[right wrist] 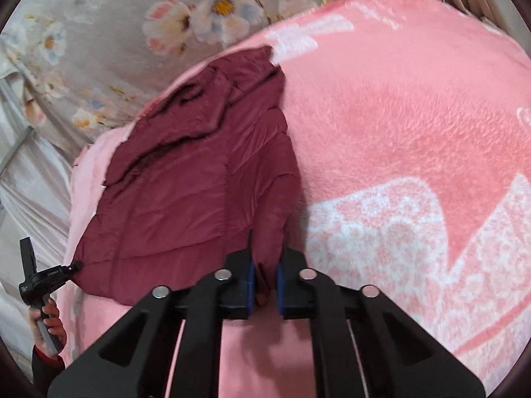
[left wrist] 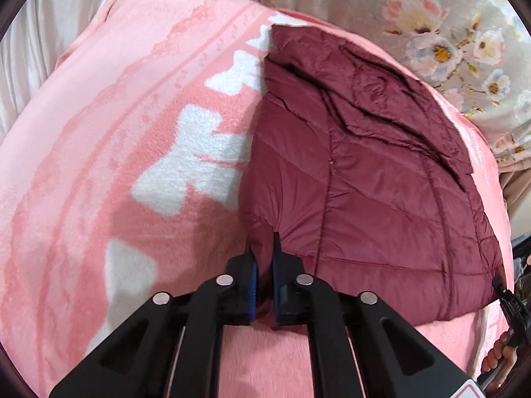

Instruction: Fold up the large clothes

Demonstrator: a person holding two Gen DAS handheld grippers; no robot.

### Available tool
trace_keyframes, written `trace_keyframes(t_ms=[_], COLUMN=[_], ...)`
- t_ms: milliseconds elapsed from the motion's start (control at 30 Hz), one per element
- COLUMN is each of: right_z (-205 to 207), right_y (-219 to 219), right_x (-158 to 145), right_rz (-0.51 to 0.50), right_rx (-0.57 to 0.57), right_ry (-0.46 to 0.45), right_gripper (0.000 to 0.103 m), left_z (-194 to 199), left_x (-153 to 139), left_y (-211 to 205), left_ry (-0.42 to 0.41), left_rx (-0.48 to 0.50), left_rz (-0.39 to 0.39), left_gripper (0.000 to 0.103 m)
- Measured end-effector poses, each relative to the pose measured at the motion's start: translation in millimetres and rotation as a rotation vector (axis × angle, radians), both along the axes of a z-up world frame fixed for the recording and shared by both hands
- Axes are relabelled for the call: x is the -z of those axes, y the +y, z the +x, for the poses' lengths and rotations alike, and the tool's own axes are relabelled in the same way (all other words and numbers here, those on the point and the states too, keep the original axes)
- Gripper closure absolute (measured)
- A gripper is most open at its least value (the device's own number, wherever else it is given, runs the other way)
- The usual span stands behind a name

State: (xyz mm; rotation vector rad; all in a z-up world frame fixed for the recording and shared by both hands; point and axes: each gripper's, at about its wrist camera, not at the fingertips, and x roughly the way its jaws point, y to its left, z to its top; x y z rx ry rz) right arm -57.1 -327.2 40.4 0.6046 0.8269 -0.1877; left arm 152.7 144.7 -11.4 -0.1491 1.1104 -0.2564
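A dark red quilted jacket point(left wrist: 365, 172) lies folded lengthwise on a pink blanket point(left wrist: 116, 165). My left gripper point(left wrist: 264, 265) is shut on the jacket's near left hem corner. In the right wrist view the jacket point(right wrist: 186, 179) stretches away to the left, and my right gripper point(right wrist: 265, 272) is shut on its near right hem corner. The right gripper also shows at the jacket's other corner in the left wrist view point(left wrist: 507, 298), and the left gripper shows in the right wrist view point(right wrist: 43, 275), pinching the corner, held by a hand.
The pink blanket with white patterns point(right wrist: 415, 132) covers the bed. A grey floral sheet point(left wrist: 448, 33) lies beyond the jacket's far end, also in the right wrist view point(right wrist: 99, 33). Pale curtain fabric point(left wrist: 39, 49) hangs at the far left.
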Motion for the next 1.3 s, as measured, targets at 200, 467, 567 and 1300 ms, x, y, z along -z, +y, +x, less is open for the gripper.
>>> trace_keyframes(t_ms=[200, 467, 567, 1300], right_z=[-64, -174, -173, 135], right_y=[17, 53, 57, -39], right_x=[-43, -131, -173, -30], right_rz=[-0.068, -0.216, -0.281, -0.216], right_rx=[-0.025, -0.027, -0.006, 0.118], right_ry=[-0.069, -0.189, -0.302, -0.053], right_gripper=[0.099, 0.099, 0.099, 0.1], left_z=[-58, -172, -178, 97], left_x=[-48, -142, -182, -36], left_y=[21, 63, 60, -64], left_ry=[-0.064, -0.187, -0.281, -0.133], left_rx=[0.053, 0.09, 0.085, -0.022], left_rz=[-0.057, -0.153, -0.163, 0.212], left_gripper=[0.101, 0.101, 0.101, 0.099])
